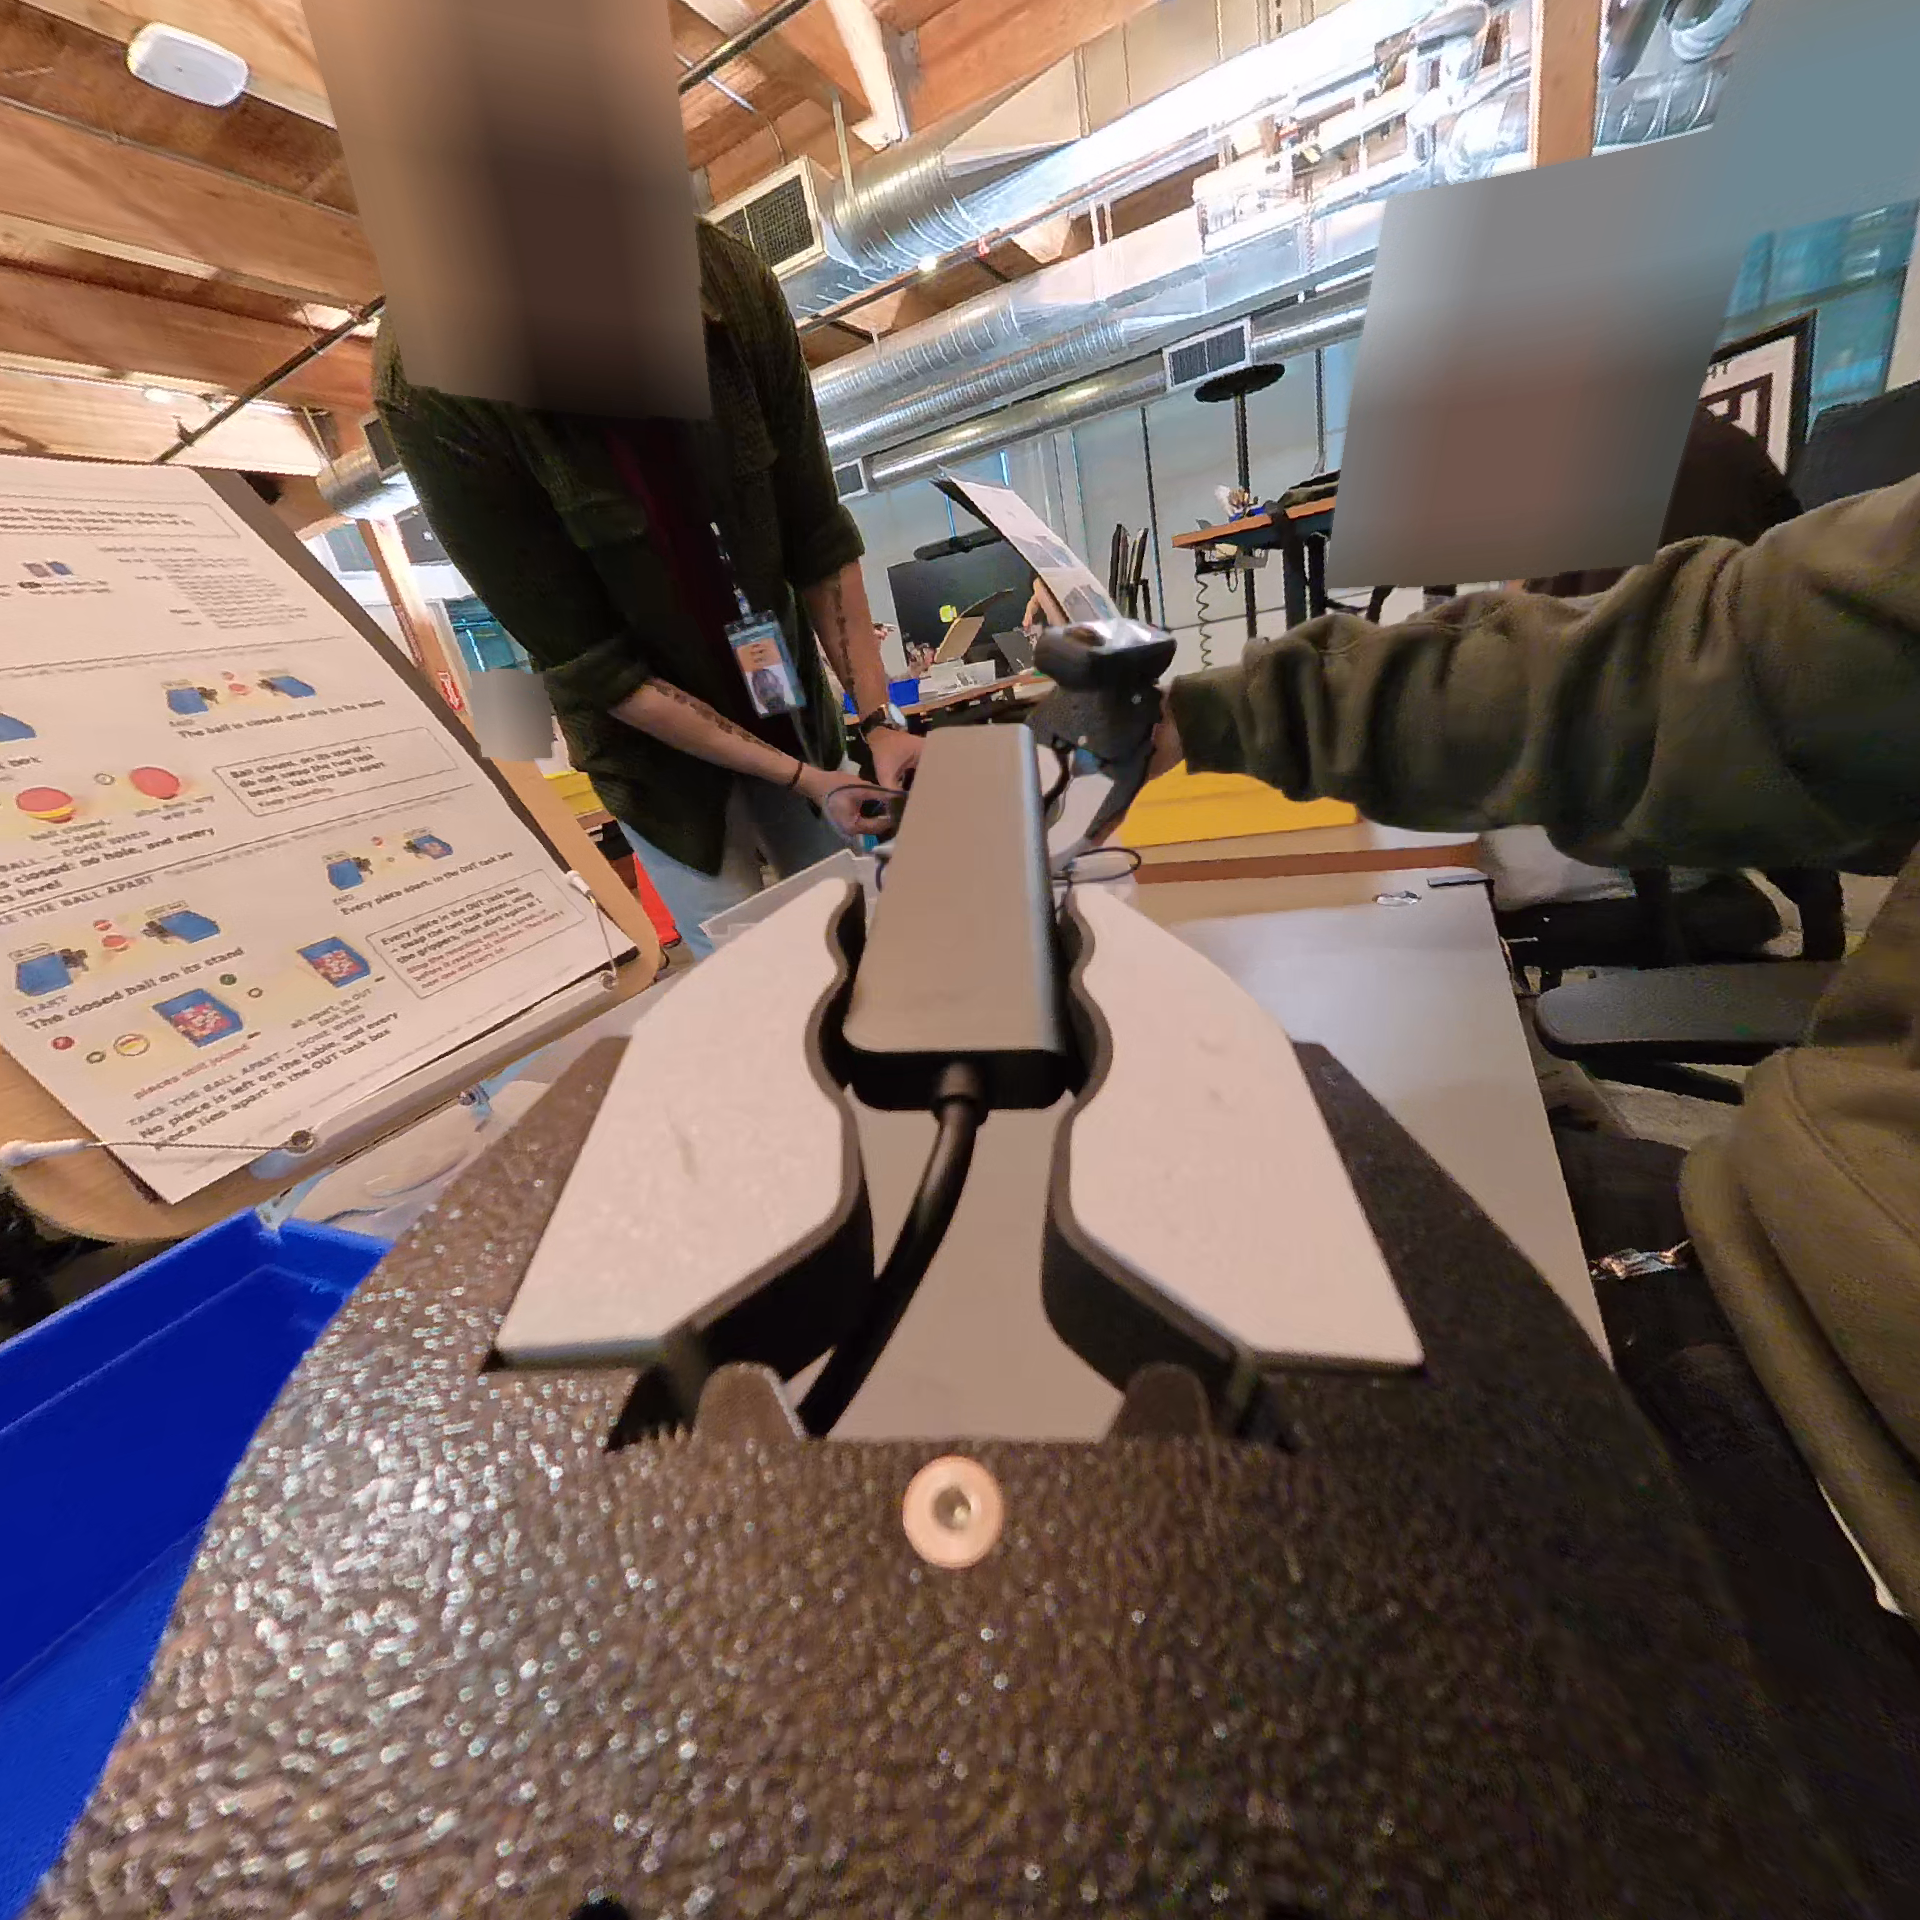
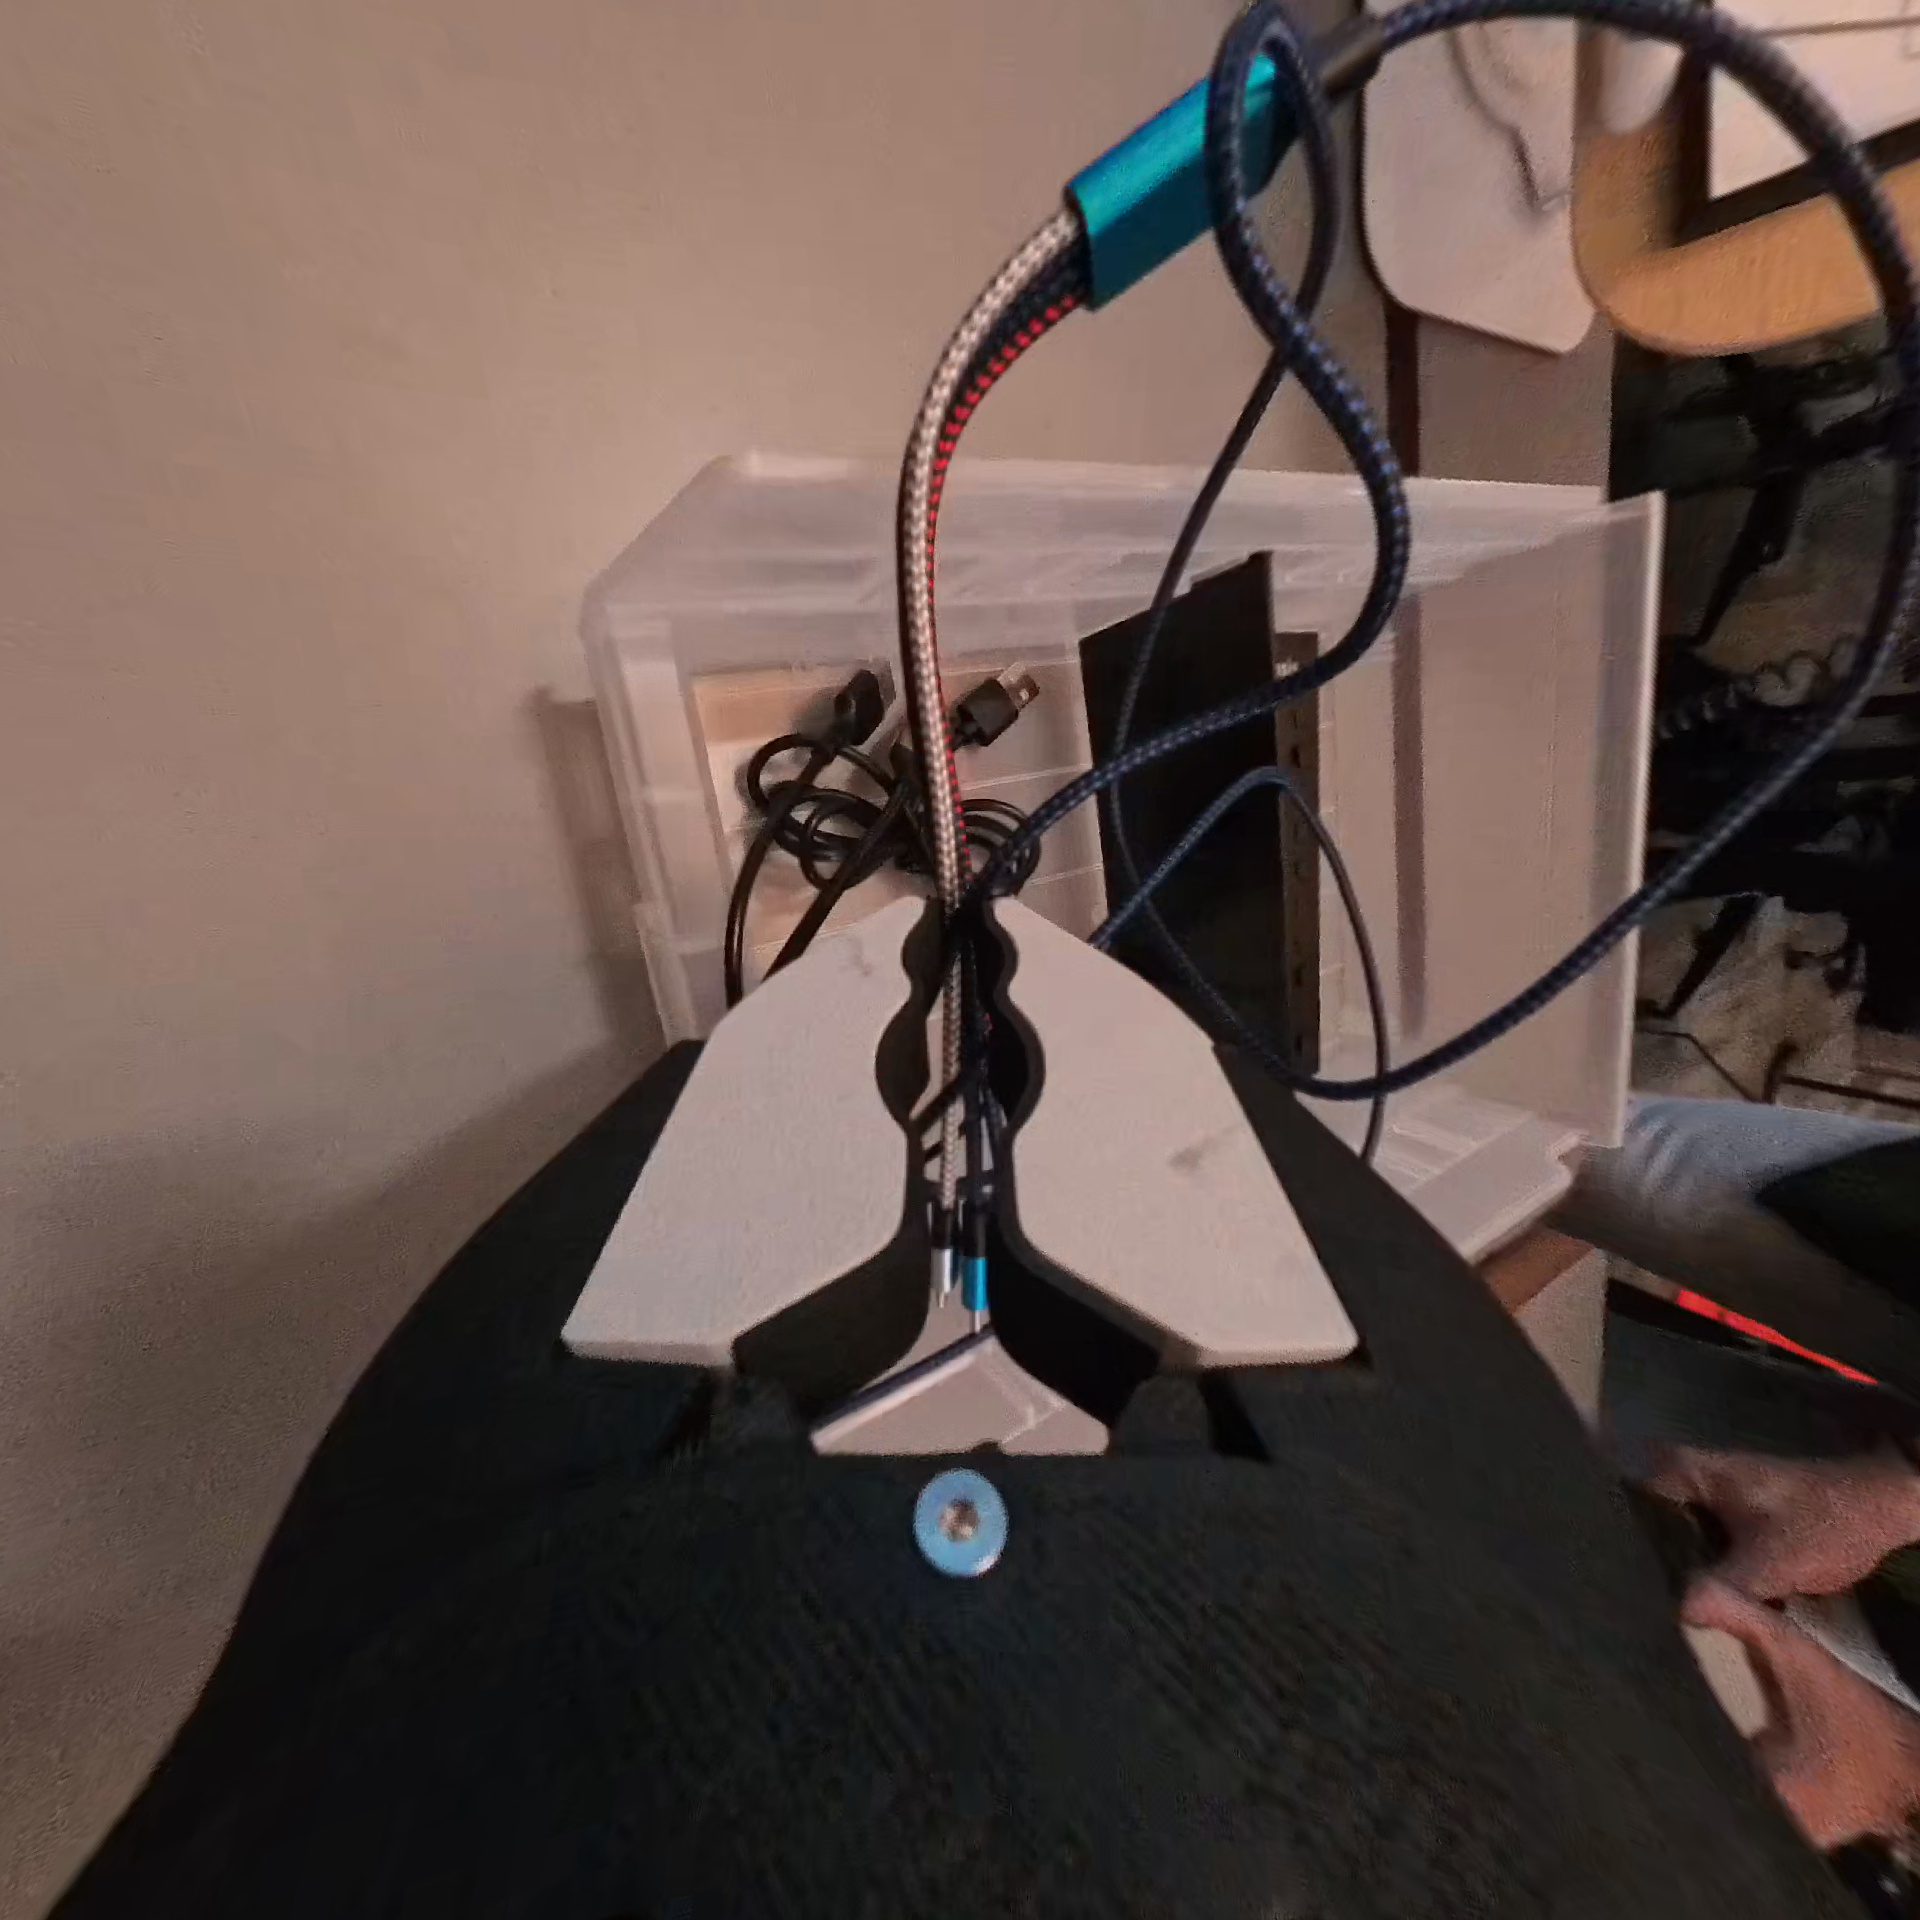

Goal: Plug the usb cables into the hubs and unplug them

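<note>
My left gripper is shut on a long dark grey USB hub, held up in the air, its black lead trailing back between the fingers. My right gripper is shut on a bundle of braided USB cables: white, red and dark blue strands joined by a teal splitter, with small plugs hanging near the gripper's base. The right gripper also shows in the left wrist view, just beyond the hub's far end.
A clear plastic box on the table holds coiled black cables and a black hub. A blue bin is at the left. An instruction sheet stands on a board. A person stands behind the table. My right fingertips sit around 45 centimeters from my left ones.
</note>
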Action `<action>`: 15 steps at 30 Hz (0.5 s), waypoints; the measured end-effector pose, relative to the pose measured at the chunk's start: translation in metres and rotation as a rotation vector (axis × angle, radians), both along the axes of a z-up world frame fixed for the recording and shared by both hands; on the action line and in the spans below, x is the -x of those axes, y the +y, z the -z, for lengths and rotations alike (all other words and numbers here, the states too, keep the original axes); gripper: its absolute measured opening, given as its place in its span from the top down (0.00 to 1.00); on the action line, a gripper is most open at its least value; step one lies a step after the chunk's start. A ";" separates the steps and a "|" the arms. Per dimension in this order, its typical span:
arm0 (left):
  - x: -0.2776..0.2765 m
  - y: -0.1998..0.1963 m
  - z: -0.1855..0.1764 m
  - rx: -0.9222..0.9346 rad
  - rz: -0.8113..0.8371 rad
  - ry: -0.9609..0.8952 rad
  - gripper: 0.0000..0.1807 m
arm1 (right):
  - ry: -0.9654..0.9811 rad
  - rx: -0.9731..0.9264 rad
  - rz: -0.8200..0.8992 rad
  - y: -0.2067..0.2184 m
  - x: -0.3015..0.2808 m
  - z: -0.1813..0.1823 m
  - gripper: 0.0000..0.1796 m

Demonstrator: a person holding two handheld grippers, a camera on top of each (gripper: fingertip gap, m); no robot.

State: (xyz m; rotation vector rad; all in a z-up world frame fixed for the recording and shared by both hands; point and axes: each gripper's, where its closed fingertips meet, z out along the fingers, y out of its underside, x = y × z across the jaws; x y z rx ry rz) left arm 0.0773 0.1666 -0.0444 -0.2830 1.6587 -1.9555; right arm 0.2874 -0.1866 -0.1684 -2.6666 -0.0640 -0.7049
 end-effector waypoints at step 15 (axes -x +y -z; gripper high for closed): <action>-0.001 -0.007 0.004 -0.002 0.023 0.007 0.81 | -0.011 0.035 0.194 -0.007 -0.032 0.047 0.83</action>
